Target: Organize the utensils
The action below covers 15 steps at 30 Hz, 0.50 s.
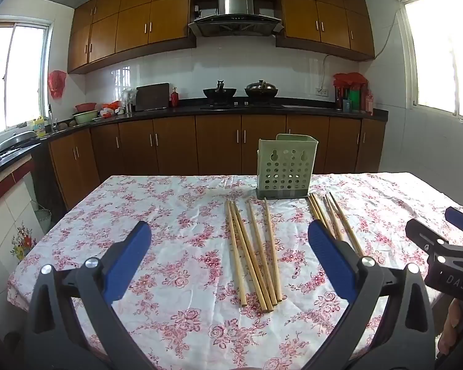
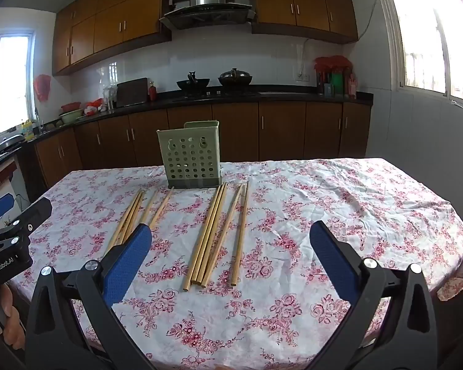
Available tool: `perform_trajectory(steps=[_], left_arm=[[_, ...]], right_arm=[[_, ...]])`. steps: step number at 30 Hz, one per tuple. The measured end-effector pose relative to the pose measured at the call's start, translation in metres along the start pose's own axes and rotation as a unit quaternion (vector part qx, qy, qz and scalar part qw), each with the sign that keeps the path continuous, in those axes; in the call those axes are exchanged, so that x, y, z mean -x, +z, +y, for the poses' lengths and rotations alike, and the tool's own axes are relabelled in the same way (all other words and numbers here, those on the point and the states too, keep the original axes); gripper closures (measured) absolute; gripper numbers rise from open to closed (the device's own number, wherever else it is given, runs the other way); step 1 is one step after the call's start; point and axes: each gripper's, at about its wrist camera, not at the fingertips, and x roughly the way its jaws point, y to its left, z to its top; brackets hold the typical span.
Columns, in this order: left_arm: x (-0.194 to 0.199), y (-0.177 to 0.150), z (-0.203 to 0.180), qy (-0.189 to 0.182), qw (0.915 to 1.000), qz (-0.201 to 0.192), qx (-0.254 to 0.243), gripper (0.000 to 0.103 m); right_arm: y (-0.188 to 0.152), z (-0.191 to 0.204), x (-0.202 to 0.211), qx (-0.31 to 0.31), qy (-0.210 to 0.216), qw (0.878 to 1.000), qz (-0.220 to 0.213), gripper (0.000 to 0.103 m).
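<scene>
Hovering above the near edge of the floral tablecloth (image 1: 169, 215), the left gripper (image 1: 230, 256) is held with its blue-padded fingers spread wide and nothing between them. One group of wooden chopsticks (image 1: 256, 252) is laid flat before it, a second group (image 2: 219, 234) lies further right, and the green perforated holder (image 2: 189, 157) stands upright just behind both. The right gripper (image 2: 231, 256) is likewise held wide and empty.

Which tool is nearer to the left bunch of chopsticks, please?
Left. The left tool hovers just short of the left bunch, its open jaws framing it; the right tool faces the other bunch, further right.
</scene>
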Motion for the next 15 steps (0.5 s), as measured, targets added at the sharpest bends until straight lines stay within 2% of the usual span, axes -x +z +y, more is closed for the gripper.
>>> perform_trajectory(steps=[15], left_arm=[[-0.0001, 0.0001, 0.0003, 0.000, 1.0000, 0.001, 0.001, 0.004]], right_arm=[[0.0000, -0.0006, 0.0005, -0.001, 0.001, 1.000, -0.002, 0.002]])
